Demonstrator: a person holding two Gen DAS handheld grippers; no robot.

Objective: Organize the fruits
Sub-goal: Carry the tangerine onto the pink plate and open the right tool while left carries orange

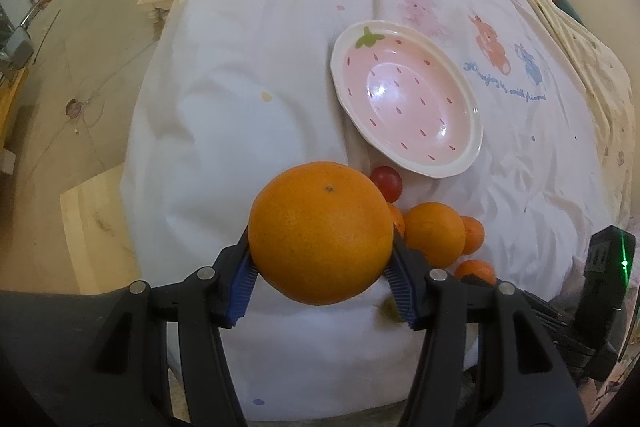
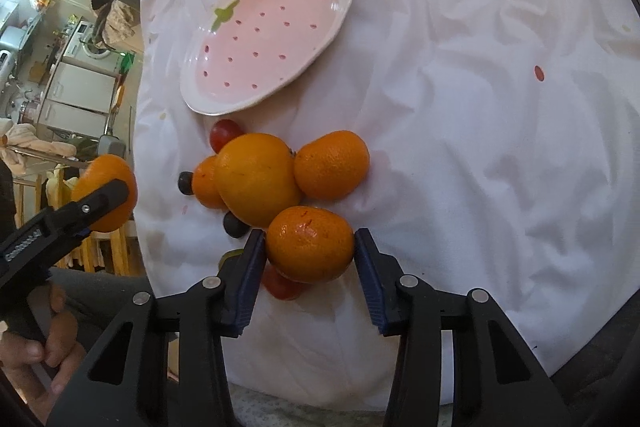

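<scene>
1. A white crumpled cloth printed with pastel animals and blue script (image 1: pixel 248 115) covers the soft surface in both views; only the left wrist view shows the bare beige floor (image 1: pixel 80 75) and pale cabinet at upper left, while the right wrist view shows kitchen units at its left edge.
2. A pink oval ceramic plate painted as a strawberry with a cream rim (image 1: pixel 472 163) lies empty on the cloth, right of centre in the left wrist view and at upper centre-left in the right wrist view (image 2: pixel 200 99).
3. The left gripper (image 1: pixel 320 267), bottom centre, pinches a large round orange (image 1: pixel 320 231) between its blue ribbed pads, lifted clear of the cloth. The right wrist view shows this same gripper from the side at left centre (image 2: pixel 100 199), with the person's hand (image 2: pixel 36 359) on its handle at lower left.
4. The right gripper (image 2: pixel 310 259) has its pads against both sides of a small orange mandarin (image 2: pixel 310 243) at the near edge of the fruit pile; whether the mandarin is lifted off the cloth I cannot tell.
5. The pile sits just below the plate: a larger yellow-orange fruit (image 2: pixel 256 179), two more mandarins beside it, a red cherry tomato (image 2: pixel 224 133) near the plate rim, and dark grapes (image 2: pixel 234 225). The grapes appear only in the right wrist view.
</scene>
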